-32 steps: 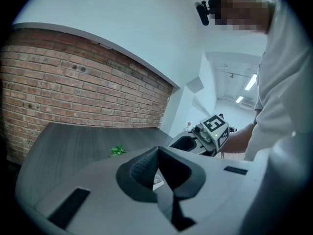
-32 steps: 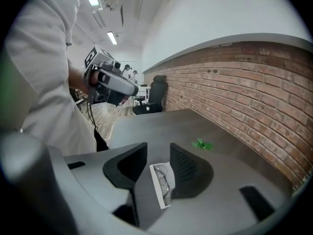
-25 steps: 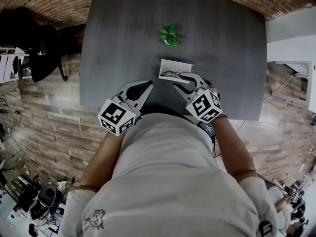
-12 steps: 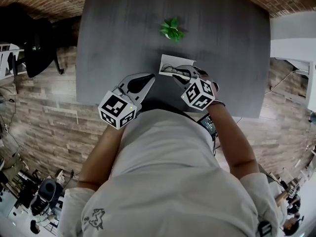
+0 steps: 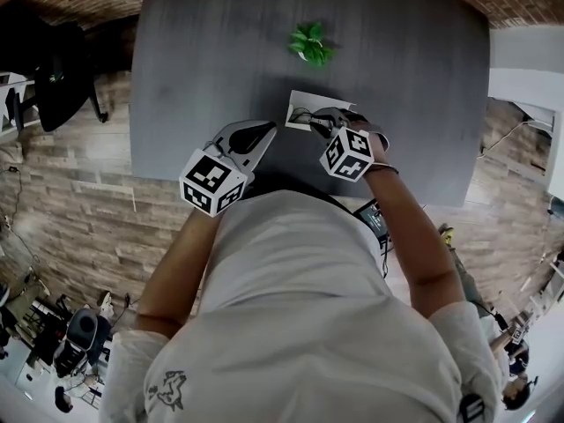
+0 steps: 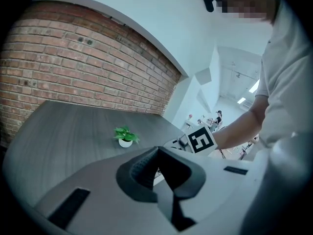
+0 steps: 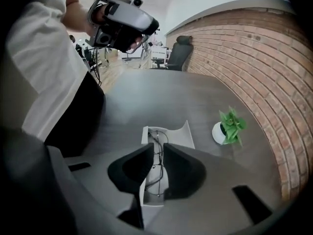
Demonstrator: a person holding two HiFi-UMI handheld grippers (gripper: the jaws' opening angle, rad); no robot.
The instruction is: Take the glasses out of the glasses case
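glasses [image 7: 157,137] | in case [image 7: 177,133] | right gripper [image 7: 158,147] closing around them (not pinched)

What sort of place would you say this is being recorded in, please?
Probably an office or studio workspace: a dark grey table stands against a brick wall, with a black office chair at its far end.

glasses [image 7: 156,135] partly behind right tool [image 7: 158,144], case [image 7: 176,134] near end hidden, table [image 5: 220,42] far edge cut off
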